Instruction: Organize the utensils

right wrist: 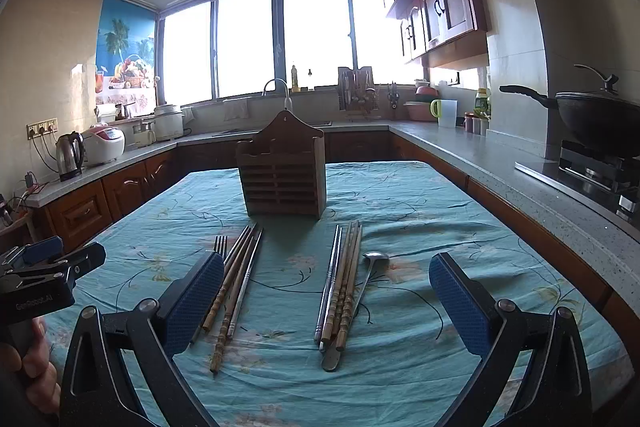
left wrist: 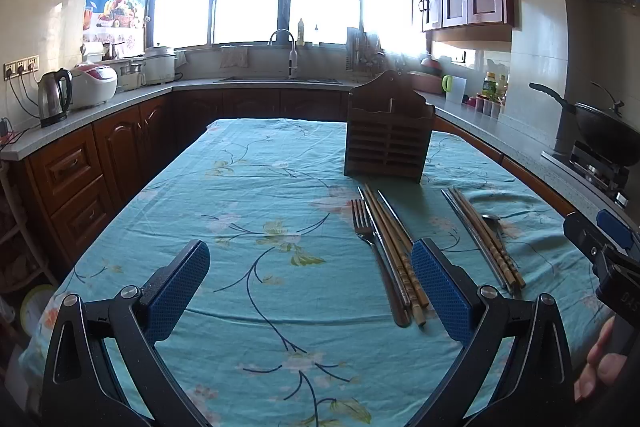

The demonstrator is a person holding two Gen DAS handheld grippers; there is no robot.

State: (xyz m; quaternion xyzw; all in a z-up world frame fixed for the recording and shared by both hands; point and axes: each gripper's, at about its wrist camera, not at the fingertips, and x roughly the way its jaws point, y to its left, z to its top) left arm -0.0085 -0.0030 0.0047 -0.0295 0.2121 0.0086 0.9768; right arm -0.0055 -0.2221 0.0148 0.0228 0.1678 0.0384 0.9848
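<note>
A brown slatted wooden utensil holder (left wrist: 388,139) (right wrist: 284,173) stands upright on the table with the teal floral cloth (left wrist: 256,211) (right wrist: 420,211). In front of it lie two bundles. The left one has a fork (left wrist: 366,227) (right wrist: 220,245) and wooden and metal chopsticks (left wrist: 394,251) (right wrist: 236,283). The right one has chopsticks (left wrist: 484,239) (right wrist: 342,283) and a metal spoon (left wrist: 493,219) (right wrist: 370,267). My left gripper (left wrist: 310,287) is open and empty, left of the left bundle. My right gripper (right wrist: 326,299) is open and empty, above the right bundle.
Wooden-fronted counters run around the table. A kettle (left wrist: 54,99) and rice cooker (left wrist: 94,85) stand on the left counter. A wok (right wrist: 596,115) sits on the stove at right. A sink with tap (left wrist: 288,55) lies under the window at the back.
</note>
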